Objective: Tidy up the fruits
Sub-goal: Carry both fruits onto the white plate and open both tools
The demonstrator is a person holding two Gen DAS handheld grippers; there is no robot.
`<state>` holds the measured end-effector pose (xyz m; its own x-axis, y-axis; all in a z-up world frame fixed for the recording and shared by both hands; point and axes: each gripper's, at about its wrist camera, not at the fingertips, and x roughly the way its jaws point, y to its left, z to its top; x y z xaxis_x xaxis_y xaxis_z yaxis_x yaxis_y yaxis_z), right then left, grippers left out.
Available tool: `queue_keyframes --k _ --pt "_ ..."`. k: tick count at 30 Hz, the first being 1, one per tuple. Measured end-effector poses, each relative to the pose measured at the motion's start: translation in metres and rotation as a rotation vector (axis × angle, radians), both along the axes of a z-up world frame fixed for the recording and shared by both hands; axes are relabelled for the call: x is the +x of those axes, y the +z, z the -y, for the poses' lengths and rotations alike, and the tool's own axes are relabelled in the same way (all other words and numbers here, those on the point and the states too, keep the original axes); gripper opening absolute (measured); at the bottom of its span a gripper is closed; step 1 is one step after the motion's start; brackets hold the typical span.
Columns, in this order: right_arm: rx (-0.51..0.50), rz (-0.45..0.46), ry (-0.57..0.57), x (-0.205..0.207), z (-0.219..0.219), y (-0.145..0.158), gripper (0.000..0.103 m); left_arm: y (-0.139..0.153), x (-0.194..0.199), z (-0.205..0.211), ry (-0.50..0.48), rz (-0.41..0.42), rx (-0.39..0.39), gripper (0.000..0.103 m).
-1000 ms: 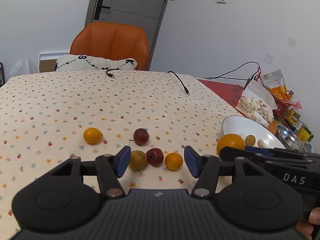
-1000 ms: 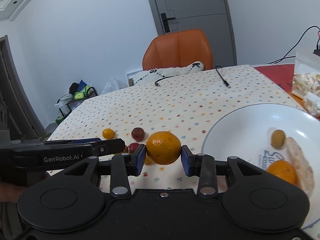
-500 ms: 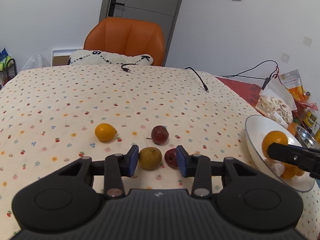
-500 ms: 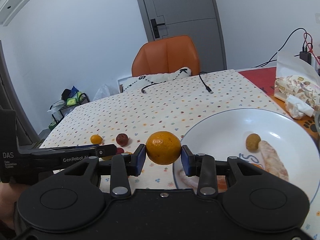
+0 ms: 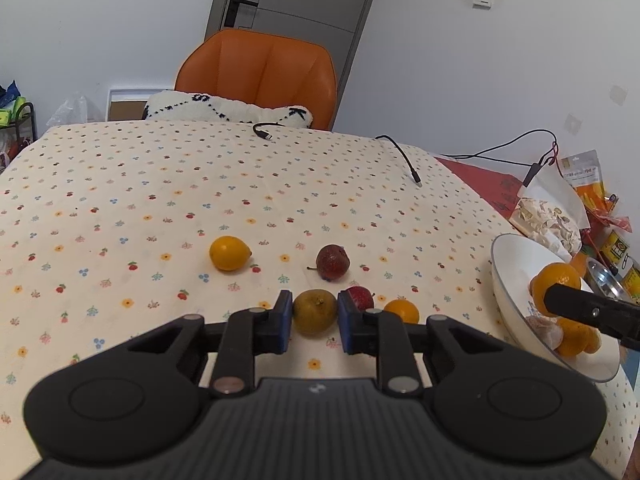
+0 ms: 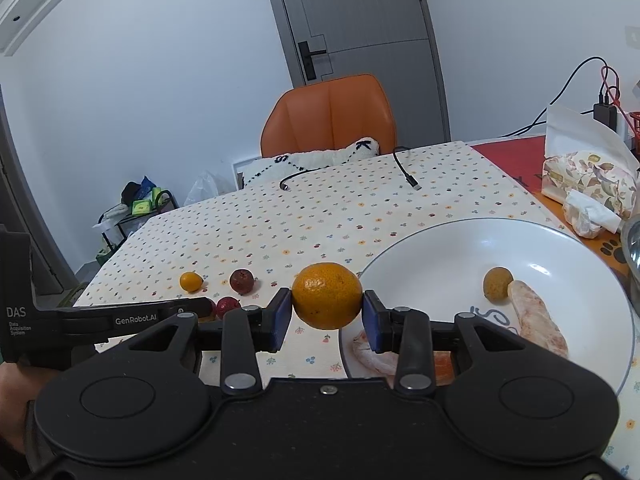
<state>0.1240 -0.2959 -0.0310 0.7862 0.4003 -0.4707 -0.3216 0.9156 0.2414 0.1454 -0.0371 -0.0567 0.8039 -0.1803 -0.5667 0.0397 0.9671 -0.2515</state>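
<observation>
Resting loose — five fruits (image 5: 314,311)

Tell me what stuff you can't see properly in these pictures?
- Small orange fruit, left wrist view: lower part hidden behind the left tool, shut on the brownish pear.
- Red fruit: half hidden by the same tool.
- White plate, right wrist view: near part covered by the right tool holding the orange.
- Plate's blue print: unreadable.
</observation>
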Motion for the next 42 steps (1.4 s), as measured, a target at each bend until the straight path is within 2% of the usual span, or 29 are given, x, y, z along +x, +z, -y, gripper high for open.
queue_keyframes --k 9,18,42 --pt "0.008 0.011 -0.044 -0.003 0.019 0.003 0.036 0.022 -0.008 0.009 -0.023 0.046 0.006 0.022" --pt "0.011 0.011 -0.112 -0.004 0.048 0.002 0.036 0.035 -0.007 0.038 -0.086 0.08 0.01 0.022" --pt "-0.012 -0.006 -0.251 -0.003 0.105 -0.006 0.036 0.041 0.009 0.118 -0.272 0.099 0.01 0.022"
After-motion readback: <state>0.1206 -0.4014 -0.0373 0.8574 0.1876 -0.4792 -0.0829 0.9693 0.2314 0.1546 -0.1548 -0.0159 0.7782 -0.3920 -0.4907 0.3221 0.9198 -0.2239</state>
